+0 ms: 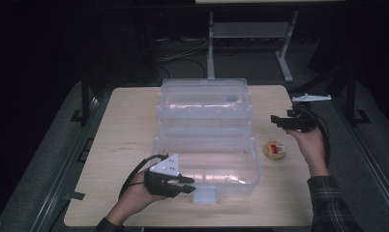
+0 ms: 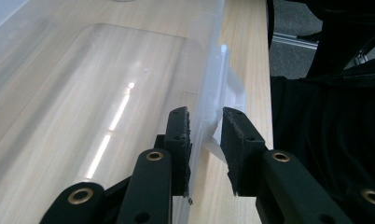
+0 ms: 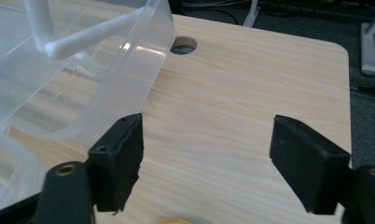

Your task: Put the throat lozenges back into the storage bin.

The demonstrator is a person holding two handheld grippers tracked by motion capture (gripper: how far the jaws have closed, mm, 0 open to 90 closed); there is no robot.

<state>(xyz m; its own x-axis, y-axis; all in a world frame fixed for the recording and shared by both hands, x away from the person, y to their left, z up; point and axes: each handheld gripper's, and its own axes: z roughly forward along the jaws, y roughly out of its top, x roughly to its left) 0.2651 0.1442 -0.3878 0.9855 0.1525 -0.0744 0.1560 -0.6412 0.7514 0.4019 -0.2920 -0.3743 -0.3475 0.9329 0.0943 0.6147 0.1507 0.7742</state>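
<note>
A large clear plastic storage box sits mid-surface on the pale wooden surface. The left gripper pinches its near rim by the white latch, jaws narrow. The right gripper hovers beside the box, jaws wide and empty.

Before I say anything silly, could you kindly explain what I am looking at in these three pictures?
A person at a wooden table holds a two-jaw gripper in each hand. The high view looks down from above; the other two come from cameras riding on the grippers. A clear plastic storage box stands open in the middle, with a small round yellow container to its right. The left gripper has the box's near wall and latch tab between its jaws; whether they press I cannot tell. The right gripper is open, holding nothing, above the table.
</note>
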